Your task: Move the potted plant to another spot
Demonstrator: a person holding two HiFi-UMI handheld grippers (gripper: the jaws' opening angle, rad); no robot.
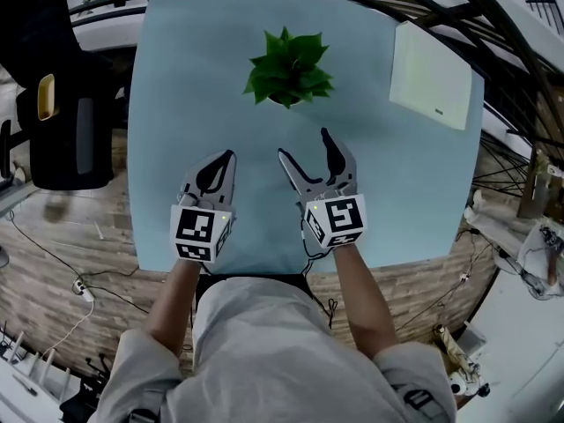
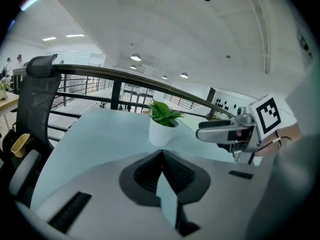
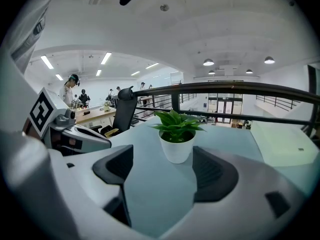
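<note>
A small potted plant (image 1: pixel 288 69) with green leaves in a white pot (image 3: pixel 176 150) stands upright on the pale blue table (image 1: pixel 176 104), towards its far middle. My right gripper (image 1: pixel 304 144) is open, its jaws spread wide and aimed at the plant from a short way in front, with nothing between them. To its left, my left gripper (image 1: pixel 231 153) is shut with its tips together and empty. In the left gripper view the plant (image 2: pixel 163 124) stands ahead and the right gripper (image 2: pixel 200 133) shows at the right.
A pale green pad or board (image 1: pixel 431 75) lies at the table's far right corner. A black office chair (image 1: pixel 57 104) stands off the table's left edge. A dark railing (image 3: pixel 235 88) runs behind the table. Cables lie on the wooden floor (image 1: pixel 70 263).
</note>
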